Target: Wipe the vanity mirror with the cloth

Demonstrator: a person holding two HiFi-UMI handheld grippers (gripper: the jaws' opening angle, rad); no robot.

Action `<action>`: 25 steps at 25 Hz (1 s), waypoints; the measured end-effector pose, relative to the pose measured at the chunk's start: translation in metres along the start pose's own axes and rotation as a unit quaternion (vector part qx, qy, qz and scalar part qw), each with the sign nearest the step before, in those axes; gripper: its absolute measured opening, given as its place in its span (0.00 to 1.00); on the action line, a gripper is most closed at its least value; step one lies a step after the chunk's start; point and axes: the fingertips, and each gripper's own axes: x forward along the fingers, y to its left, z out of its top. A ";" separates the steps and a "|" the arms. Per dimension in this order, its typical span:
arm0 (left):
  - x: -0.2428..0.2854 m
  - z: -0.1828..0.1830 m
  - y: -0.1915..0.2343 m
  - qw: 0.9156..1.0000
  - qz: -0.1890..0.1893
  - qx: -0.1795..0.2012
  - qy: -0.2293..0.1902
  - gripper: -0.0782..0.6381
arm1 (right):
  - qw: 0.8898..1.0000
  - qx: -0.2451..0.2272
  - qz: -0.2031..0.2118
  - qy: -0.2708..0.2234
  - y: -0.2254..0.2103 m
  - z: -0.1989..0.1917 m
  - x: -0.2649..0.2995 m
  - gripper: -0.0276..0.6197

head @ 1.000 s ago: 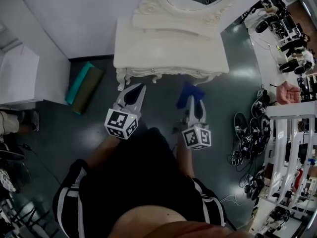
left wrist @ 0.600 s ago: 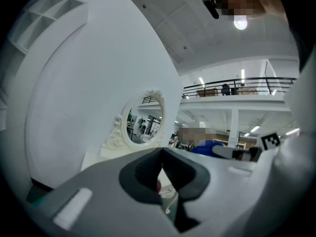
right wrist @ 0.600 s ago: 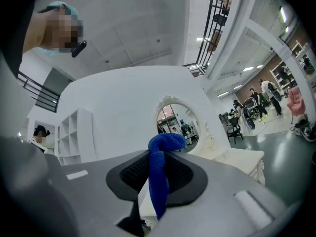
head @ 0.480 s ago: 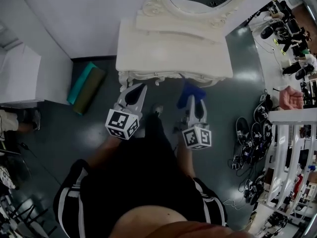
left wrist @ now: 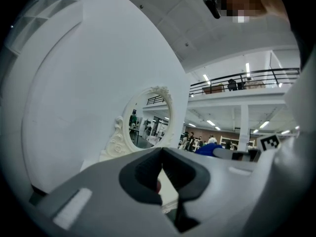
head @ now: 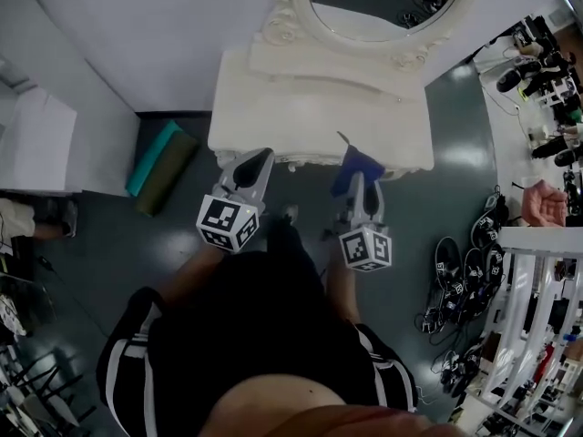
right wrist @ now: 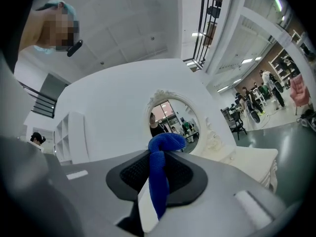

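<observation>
Before the white vanity table, I hold the right gripper clamped on the blue cloth and the left gripper with jaws together, empty, both near the table's front edge, the oval mirror upright at its back.

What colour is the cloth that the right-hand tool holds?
Bright blue. The textured cloth shows best in the right gripper view, pinched between the jaws.
</observation>
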 end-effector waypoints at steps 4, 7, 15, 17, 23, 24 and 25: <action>0.046 -0.003 -0.003 1.000 -0.003 -0.009 0.008 0.12 | 1.000 0.005 -0.002 0.003 -0.031 0.007 0.034 0.16; 0.083 -0.004 -0.006 1.000 -0.002 -0.007 0.014 0.12 | 1.000 0.009 -0.006 0.008 -0.058 0.012 0.059 0.16; 0.168 -0.001 -0.022 0.999 -0.005 -0.028 0.026 0.12 | 1.000 0.008 0.005 0.011 -0.117 0.034 0.112 0.16; 0.186 0.002 -0.028 0.999 -0.001 -0.028 0.026 0.12 | 1.000 0.005 0.011 0.012 -0.131 0.041 0.123 0.16; 0.219 0.006 -0.036 0.999 0.019 -0.020 0.018 0.12 | 1.000 -0.010 0.025 0.012 -0.153 0.056 0.149 0.16; 0.221 0.007 -0.037 0.999 0.023 -0.016 0.017 0.12 | 1.000 -0.009 0.027 0.013 -0.156 0.057 0.153 0.16; 0.224 0.008 -0.037 0.999 0.027 -0.013 0.016 0.12 | 1.000 -0.007 0.027 0.014 -0.160 0.057 0.157 0.16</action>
